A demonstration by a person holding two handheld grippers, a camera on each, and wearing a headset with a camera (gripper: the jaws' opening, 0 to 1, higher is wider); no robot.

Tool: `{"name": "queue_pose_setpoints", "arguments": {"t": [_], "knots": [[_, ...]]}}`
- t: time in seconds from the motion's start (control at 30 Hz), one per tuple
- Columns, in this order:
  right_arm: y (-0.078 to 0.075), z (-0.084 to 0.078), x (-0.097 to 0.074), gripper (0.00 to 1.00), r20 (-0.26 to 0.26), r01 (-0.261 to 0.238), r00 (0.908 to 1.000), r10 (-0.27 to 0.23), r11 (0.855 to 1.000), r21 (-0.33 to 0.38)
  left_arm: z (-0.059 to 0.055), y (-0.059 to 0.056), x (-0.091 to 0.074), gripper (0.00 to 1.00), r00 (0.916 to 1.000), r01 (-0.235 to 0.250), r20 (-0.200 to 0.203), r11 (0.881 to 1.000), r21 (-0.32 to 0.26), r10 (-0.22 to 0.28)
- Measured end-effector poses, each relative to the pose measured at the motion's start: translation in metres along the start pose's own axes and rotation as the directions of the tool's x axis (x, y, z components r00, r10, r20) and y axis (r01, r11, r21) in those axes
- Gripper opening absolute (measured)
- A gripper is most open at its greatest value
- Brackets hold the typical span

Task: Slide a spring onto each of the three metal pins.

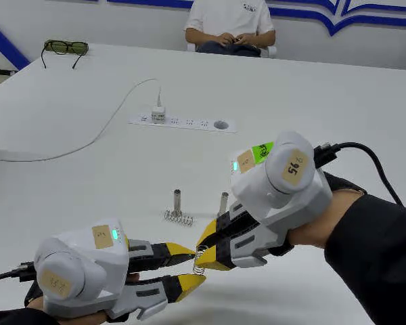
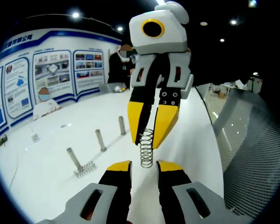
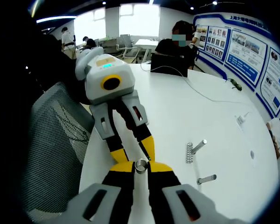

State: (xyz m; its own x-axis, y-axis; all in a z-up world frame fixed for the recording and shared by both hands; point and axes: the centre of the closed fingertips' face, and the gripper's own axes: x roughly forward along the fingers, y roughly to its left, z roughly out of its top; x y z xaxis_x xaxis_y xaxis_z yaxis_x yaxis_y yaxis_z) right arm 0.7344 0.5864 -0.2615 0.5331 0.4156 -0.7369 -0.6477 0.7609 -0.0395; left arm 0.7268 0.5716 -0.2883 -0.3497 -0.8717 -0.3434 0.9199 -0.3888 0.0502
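Fingers (image 3: 120,169) of my right gripper (image 3: 141,168) are closed on 1 spring (image 3: 141,165), pinching its upper end over the near part of the table (image 1: 291,101). My left gripper (image 2: 144,166) faces it with its jaws a little apart. The spring's free end hangs just at the gap, not clamped. Past them, a 2nd spring (image 1: 178,217) lies flat by the base of the nearest pin (image 2: 74,158); whether it touches that pin I cannot quite tell. The middle pin (image 2: 100,140) and far pin (image 2: 122,125) stand bare too. I judge 0 of 3 pins fitted: the held spring looks ready to go on, and all 3 pins remain.
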Motion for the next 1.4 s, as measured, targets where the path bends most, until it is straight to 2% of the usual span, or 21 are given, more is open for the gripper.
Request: {"name": "queue_pose_setpoints", "arguments": {"t": [0.4,0.73,1.4], "knots": [[-0.013,0.000,-0.014,0.12,0.014,0.042,0.9990,-0.043,0.999,0.023,0.000,0.010,-0.008,0.31,0.9991,-0.042,0.007,0.999,-0.021,0.043],[-0.028,0.000,-0.025,0.12,0.021,0.086,0.9960,-0.087,0.995,0.042,-0.001,0.019,-0.014,0.33,0.9972,-0.073,0.013,0.997,-0.030,0.074],[-0.053,-0.003,-0.038,0.12,0.022,0.161,0.9863,-0.163,0.984,0.074,-0.007,0.023,-0.019,0.37,0.9955,-0.094,0.009,0.995,-0.046,0.094]]}}
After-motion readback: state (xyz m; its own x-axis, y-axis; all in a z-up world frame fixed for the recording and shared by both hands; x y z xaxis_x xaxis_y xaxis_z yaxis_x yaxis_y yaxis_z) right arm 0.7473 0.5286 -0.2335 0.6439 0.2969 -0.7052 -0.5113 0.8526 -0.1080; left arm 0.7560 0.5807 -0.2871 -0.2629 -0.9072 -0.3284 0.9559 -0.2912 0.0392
